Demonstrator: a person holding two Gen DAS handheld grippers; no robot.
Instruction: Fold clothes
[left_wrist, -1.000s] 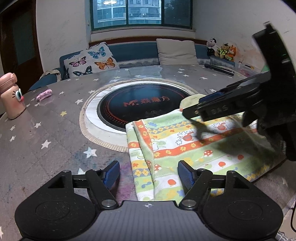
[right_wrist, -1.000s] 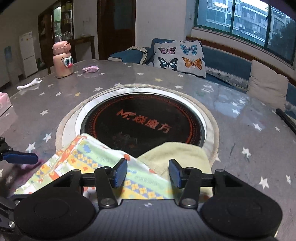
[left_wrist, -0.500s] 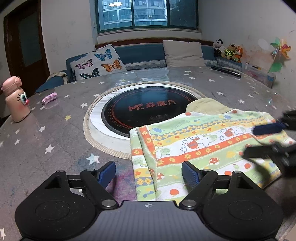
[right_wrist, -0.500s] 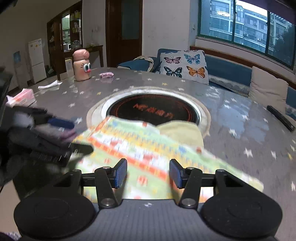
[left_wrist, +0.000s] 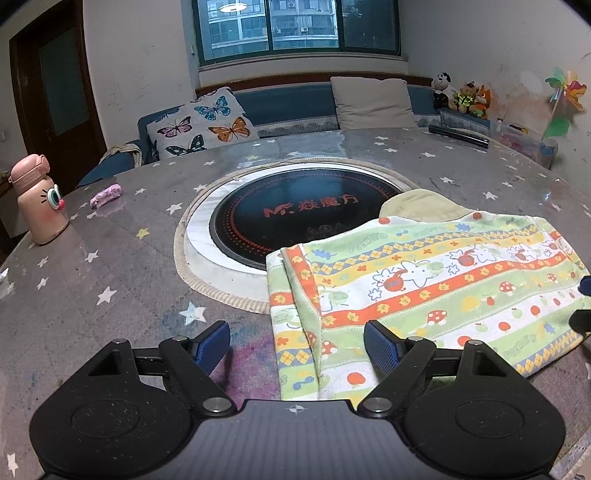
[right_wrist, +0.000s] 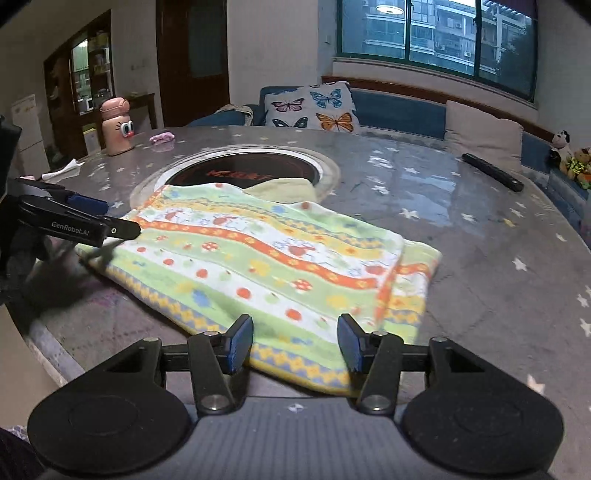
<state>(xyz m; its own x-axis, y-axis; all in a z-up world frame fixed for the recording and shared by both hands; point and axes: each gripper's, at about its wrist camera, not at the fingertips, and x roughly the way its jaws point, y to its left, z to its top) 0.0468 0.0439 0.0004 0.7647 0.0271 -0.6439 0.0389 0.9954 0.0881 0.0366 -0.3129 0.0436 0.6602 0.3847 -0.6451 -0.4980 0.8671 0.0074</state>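
The right gripper (right_wrist: 295, 341) has swung back from over the patterned cloth (left_wrist: 424, 291), which now lies folded on the table's (left_wrist: 110, 266) near side, both grippers' jaws spread and empty, the left gripper (left_wrist: 297, 341) beside it.

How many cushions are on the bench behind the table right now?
2: a butterfly-print cushion at the bench's left end, and a plain beige cushion under the window. Others may be hidden out of frame.

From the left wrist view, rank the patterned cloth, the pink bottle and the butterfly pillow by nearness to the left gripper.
1. Patterned cloth: just ahead of the left gripper, between its open fingers and rightward.
2. Pink bottle: far left, on the table.
3. Butterfly pillow: beyond the table, on the sofa.
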